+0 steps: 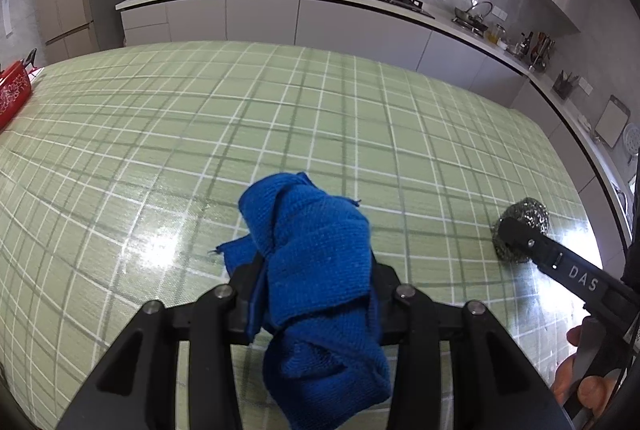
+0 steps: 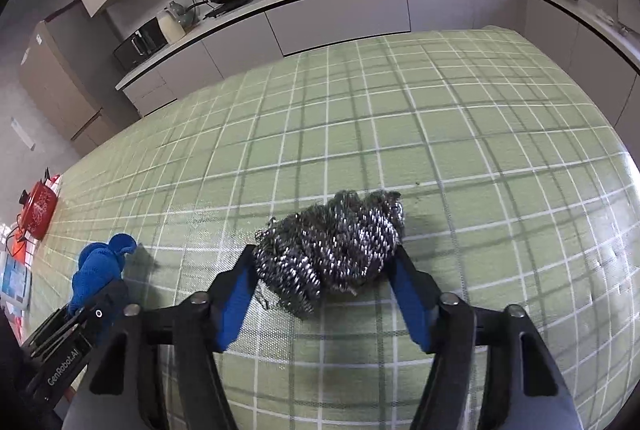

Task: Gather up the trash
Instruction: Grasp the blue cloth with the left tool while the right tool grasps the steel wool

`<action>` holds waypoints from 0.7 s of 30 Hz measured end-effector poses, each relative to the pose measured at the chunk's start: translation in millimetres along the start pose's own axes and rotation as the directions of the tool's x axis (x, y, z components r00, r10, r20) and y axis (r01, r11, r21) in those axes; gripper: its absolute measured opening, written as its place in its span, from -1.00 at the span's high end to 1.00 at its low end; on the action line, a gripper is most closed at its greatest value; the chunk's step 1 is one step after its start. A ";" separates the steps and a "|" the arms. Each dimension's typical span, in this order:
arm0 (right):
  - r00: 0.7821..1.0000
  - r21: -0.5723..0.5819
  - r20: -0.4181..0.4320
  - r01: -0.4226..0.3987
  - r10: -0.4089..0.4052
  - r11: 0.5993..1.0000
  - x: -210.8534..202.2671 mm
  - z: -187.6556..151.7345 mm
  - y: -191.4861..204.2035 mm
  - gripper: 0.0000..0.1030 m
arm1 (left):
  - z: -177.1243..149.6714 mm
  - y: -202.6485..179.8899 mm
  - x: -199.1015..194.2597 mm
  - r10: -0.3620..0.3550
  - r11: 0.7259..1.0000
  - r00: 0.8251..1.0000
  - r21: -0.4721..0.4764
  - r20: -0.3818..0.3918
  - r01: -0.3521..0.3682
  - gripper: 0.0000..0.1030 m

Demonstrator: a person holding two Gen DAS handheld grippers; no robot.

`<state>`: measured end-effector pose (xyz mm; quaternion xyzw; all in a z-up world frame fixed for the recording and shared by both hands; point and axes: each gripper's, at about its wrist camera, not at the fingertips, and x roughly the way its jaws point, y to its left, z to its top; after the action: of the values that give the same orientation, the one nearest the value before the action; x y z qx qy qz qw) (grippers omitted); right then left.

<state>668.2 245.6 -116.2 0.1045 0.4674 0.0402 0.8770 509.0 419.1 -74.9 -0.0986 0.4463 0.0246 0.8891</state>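
Both my grippers hold something above the green checked tablecloth (image 1: 360,102): my left gripper (image 1: 312,270) clamps a blue cloth (image 1: 316,250), and my right gripper (image 2: 326,262) squeezes a steel wool ball (image 2: 332,242).

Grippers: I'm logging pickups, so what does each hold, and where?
Left gripper clamps the bunched blue cloth across its middle. Right gripper pinches the steel wool scrubber at its two sides.
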 end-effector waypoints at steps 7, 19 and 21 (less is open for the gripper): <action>1.000 -0.022 0.020 -0.015 0.015 1.000 -15.4 -8.0 3.2 0.33 | -4.1 -10.7 -17.2 -0.012 1.000 1.000 0.022 0.026 0.012 0.20; 0.999 -0.042 0.041 -0.033 0.035 0.999 -42.6 -33.4 -8.5 -0.54 | -19.9 -17.4 -32.3 -0.002 0.999 0.999 0.033 0.040 0.001 0.20; 0.998 -0.045 0.050 -0.026 0.029 0.999 -43.3 -30.2 -9.4 -0.54 | -21.1 -17.4 -30.7 -0.002 0.999 0.999 0.035 0.035 0.001 0.20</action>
<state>618.8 233.6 -99.5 0.0926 0.4427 0.0599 0.8898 476.2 399.2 -60.1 -0.0830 0.4312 0.0180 0.8983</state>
